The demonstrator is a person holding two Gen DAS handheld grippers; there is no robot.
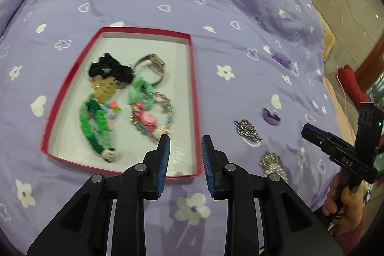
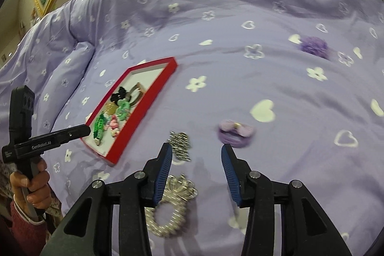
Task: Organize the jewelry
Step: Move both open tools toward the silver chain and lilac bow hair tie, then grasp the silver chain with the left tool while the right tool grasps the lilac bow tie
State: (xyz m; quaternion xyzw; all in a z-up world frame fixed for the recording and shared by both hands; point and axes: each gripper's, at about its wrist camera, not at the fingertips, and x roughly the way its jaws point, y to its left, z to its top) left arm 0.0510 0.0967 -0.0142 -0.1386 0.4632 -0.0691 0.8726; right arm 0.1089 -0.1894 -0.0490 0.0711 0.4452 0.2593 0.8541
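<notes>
Meanwhile, both grippers, left (image 1: 185, 143) and right (image 2: 196, 151), gape empty; the red box's (image 1: 195, 100) long axis points toward twelve o'clock.

White letters "DAS" show on the black right gripper (image 1: 309, 133) body; the black left gripper (image 2: 86, 130) barrel reads "GenRobot.AI", with a small illegible label behind.

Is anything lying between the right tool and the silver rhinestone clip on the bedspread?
Nothing visible does. The open right tool hangs over bare purple bedspread, with the silver rhinestone clip just ahead beside its left finger.
</notes>
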